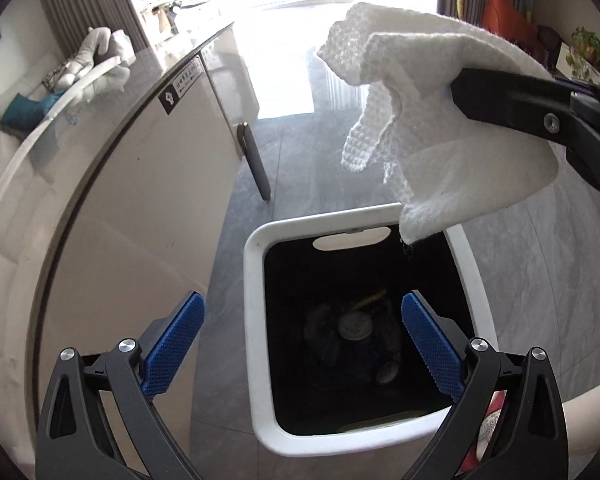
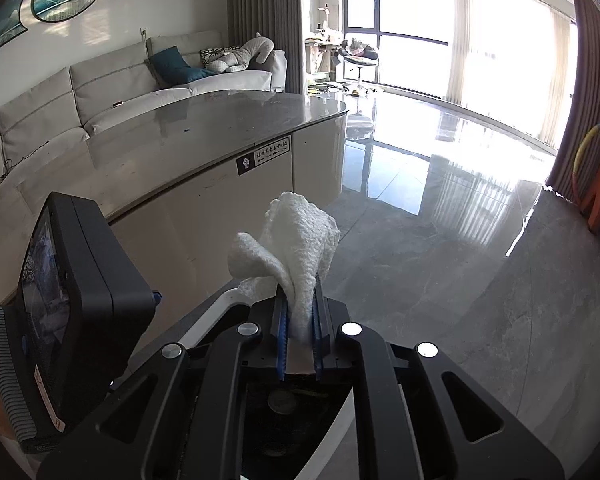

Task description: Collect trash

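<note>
A white waffle-textured paper towel (image 1: 432, 120) hangs crumpled above the far right corner of a white trash bin (image 1: 256, 320). My right gripper (image 2: 300, 320) is shut on the paper towel (image 2: 296, 240); one black finger of it (image 1: 512, 104) shows in the left wrist view, pressed on the towel. The bin has a dark inside with several pieces of trash (image 1: 354, 328) at the bottom. My left gripper (image 1: 302, 344) is open and empty, its blue pads (image 1: 172, 348) spread over the bin's near left side. The bin's rim (image 2: 228, 296) shows under the right gripper.
A grey-topped rounded table (image 1: 120, 184) with cream sides stands left of the bin, also seen in the right wrist view (image 2: 204, 120). Glossy grey floor tiles (image 2: 440, 240) spread to the right. A pale sofa (image 2: 112, 84) sits behind the table. The left gripper's camera body (image 2: 80, 304) is close on the left.
</note>
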